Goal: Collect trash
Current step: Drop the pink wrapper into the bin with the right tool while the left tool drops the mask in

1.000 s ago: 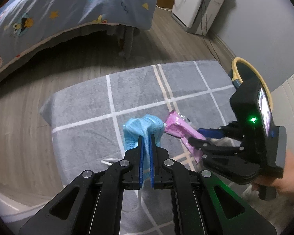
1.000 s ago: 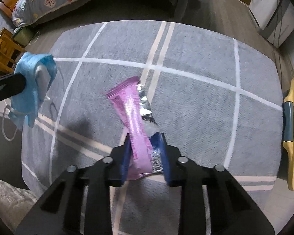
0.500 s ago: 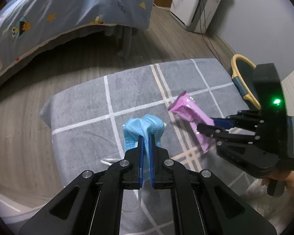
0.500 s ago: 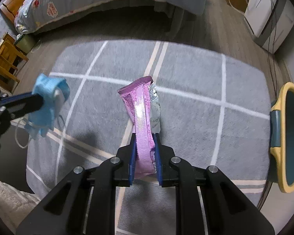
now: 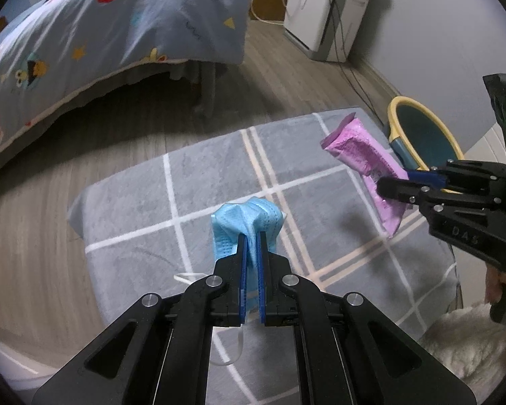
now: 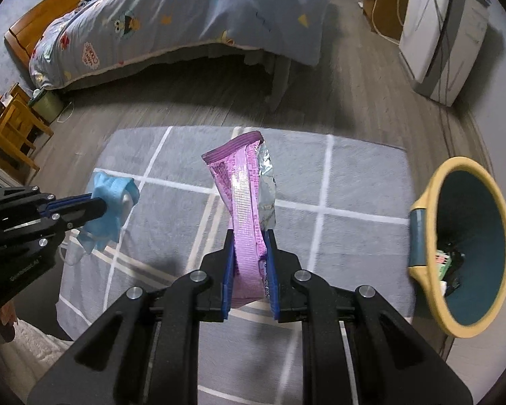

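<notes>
Holding two bits of trash up off the grey rug [image 6: 354, 182]. Left gripper [image 5: 251, 236] pinching tight on the blue face mask [image 5: 246, 219], pads pressed together with the cloth bunched between them and a white ear loop [image 5: 232, 354] dangling underneath. Right gripper [image 6: 249, 236] clamping the pink wrapper [image 6: 243, 189] near its lower end, top end sticking up, torn silver flap hanging off one side.

Waiting off to the right, just past the rug's edge: the bin [image 6: 421, 243] with the yellow rim, tipped so the mouth is showing. Already holding a few scraps deep inside, maybe paper, too dark to say for sure.

Carrying step now, most likely. Best way: keeping both grips tight all the way over, lifting the wrapper's loose tail clear of the yellow rim, bringing the pink wrapper right over the open mouth before letting go. Watching the dangling loop too, so no snagging on the rim. Taking turns at the bin, right side first since nearer, so no bumping of grippers. Dropping low and inside, not tossing.
</notes>
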### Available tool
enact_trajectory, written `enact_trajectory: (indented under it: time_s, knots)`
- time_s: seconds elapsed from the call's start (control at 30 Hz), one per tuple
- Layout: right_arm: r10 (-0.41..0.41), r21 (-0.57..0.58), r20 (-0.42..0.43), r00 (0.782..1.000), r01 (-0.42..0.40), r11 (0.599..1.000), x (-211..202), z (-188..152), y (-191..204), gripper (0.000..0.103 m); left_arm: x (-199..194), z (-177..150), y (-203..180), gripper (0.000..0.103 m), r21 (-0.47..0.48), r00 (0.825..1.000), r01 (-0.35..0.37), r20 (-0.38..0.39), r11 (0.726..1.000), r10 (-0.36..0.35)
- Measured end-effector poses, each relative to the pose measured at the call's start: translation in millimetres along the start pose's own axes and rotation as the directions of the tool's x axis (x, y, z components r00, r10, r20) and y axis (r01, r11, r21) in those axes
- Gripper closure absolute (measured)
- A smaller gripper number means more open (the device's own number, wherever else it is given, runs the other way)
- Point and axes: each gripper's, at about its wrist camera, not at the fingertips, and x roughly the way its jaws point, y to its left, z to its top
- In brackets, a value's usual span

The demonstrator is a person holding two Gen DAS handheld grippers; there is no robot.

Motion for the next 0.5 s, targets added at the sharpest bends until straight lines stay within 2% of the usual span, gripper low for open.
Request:
enact_trajectory:
  time_s: [0.2,0.33,0.5]
  knots:
    - [-0.001,0.043,0.031,1.000,0.000,0.999,-20,5,-31,0.087,-11,15,-28,0.097,0.026,0.998,0.033,0.057,0.999,-0.034]
    - [-0.010,0.088,0.071,0.997,0.004,0.996,-42,13,-62,0.087,-15,30,-64,0.097,0.081,0.993,0.059,0.093,0.995,-0.067]
    - [-0.038,0.183,0.127,0.991,0.014,0.983,-68,20,-115,0.087,-3,47,-119,0.097,0.178,0.989,0.096,0.094,0.979,-0.114]
